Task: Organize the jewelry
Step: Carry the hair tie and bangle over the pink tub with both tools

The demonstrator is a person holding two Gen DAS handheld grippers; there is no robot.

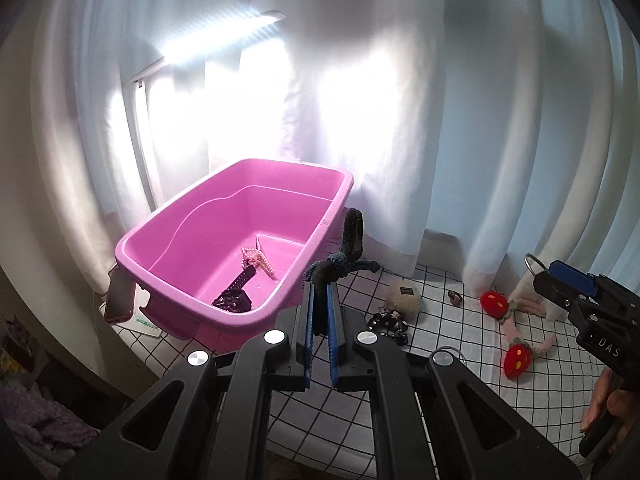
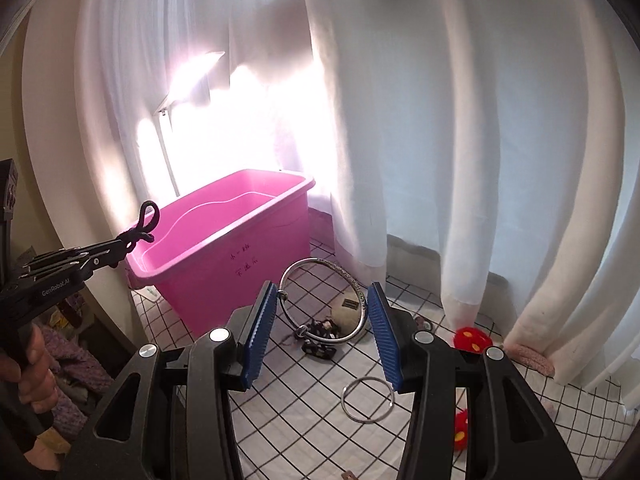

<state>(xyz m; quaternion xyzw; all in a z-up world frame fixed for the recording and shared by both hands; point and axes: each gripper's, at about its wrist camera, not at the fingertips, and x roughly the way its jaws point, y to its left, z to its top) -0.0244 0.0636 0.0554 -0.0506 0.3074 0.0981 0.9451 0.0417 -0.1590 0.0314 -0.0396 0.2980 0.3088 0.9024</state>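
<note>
My left gripper (image 1: pixel 320 284) is shut on a dark knotted hair tie (image 1: pixel 344 256) and holds it in the air just right of the pink tub (image 1: pixel 192 220). The tub holds a pearl piece (image 1: pixel 258 258) and a dark strap (image 1: pixel 236 294). My right gripper (image 2: pixel 322 292) grips a silver bangle (image 2: pixel 324 300) between its blue pads, above the checked cloth (image 2: pixel 304 400). It also shows in the left wrist view (image 1: pixel 560 280). The hair tie shows in the right wrist view (image 2: pixel 144 224) at the tub's near rim (image 2: pixel 224 236).
On the checked cloth lie a thin silver ring (image 2: pixel 368 400), a beige pouch (image 1: pixel 402 294), a dark beaded piece (image 1: pixel 388 322) and a strawberry headband (image 1: pixel 516 336). White curtains (image 2: pixel 440 160) hang behind. A phone (image 1: pixel 118 300) leans at the tub's left corner.
</note>
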